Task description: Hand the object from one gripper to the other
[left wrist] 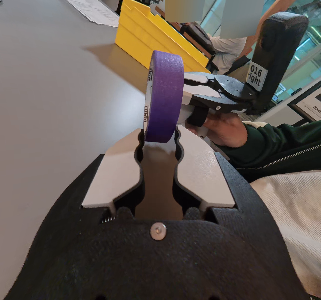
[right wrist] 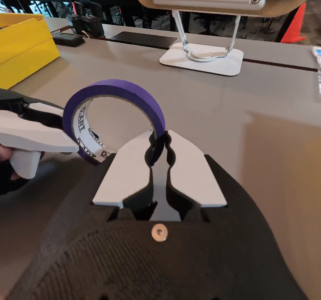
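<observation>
A purple tape roll (left wrist: 165, 91) is held upright in the air above a grey table (left wrist: 52, 100). In the right wrist view my right gripper (right wrist: 160, 132) is shut on the near wall of the tape roll (right wrist: 112, 87), one finger inside the ring and one outside. In the left wrist view the right gripper (left wrist: 184, 86) reaches in from the right. My left gripper (left wrist: 159, 130) is open, with the roll's lower edge just between its fingertips; the left finger looks to touch it and a thin gap shows on the right. The left gripper (right wrist: 69, 129) straddles the roll's left rim.
A yellow bin (left wrist: 147, 36) stands on the table behind the roll, also at the left in the right wrist view (right wrist: 22, 44). A white stand (right wrist: 201, 62) and a black pad (right wrist: 144, 39) sit farther back. Papers (left wrist: 83, 1) lie at the far edge. A hand (left wrist: 224, 131) holds the right gripper. My right fingertips sit around 8 cm from my left ones.
</observation>
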Action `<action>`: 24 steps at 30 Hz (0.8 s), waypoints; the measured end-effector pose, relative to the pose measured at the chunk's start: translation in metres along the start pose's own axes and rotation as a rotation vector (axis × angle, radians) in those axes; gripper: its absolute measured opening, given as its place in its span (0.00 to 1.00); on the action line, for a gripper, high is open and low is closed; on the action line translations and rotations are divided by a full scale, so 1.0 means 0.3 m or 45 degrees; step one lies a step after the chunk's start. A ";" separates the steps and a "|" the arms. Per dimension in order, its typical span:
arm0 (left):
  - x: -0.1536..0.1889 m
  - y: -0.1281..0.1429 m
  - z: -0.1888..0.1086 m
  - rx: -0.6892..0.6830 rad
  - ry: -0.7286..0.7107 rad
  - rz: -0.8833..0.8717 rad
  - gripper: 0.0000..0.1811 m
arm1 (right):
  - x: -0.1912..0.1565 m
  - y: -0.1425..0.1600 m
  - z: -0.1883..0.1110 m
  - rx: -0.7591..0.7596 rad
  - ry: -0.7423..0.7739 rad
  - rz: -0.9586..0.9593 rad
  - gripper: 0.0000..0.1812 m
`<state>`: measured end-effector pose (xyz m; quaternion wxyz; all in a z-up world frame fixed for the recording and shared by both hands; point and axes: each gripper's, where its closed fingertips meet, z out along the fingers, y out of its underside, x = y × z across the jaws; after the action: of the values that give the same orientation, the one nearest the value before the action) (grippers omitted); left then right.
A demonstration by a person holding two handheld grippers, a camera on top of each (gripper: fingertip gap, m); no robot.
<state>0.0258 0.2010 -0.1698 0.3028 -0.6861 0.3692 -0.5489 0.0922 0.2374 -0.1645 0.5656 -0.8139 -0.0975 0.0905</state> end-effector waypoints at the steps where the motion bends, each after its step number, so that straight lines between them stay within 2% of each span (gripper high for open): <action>1: -0.002 -0.002 -0.002 0.007 -0.006 0.005 0.20 | 0.000 -0.006 -0.003 0.007 0.012 -0.021 0.06; 8: -0.018 -0.042 -0.029 0.099 -0.050 0.060 0.17 | -0.021 -0.024 -0.013 0.028 0.030 -0.118 0.07; 24: -0.023 -0.063 -0.041 0.166 -0.006 0.063 0.17 | -0.058 -0.003 -0.008 -0.008 -0.099 -0.088 0.08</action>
<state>0.0161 0.2170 -0.1552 0.3612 -0.6568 0.3486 -0.5626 0.0759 0.2310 -0.1622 0.5617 -0.8076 -0.1478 0.1022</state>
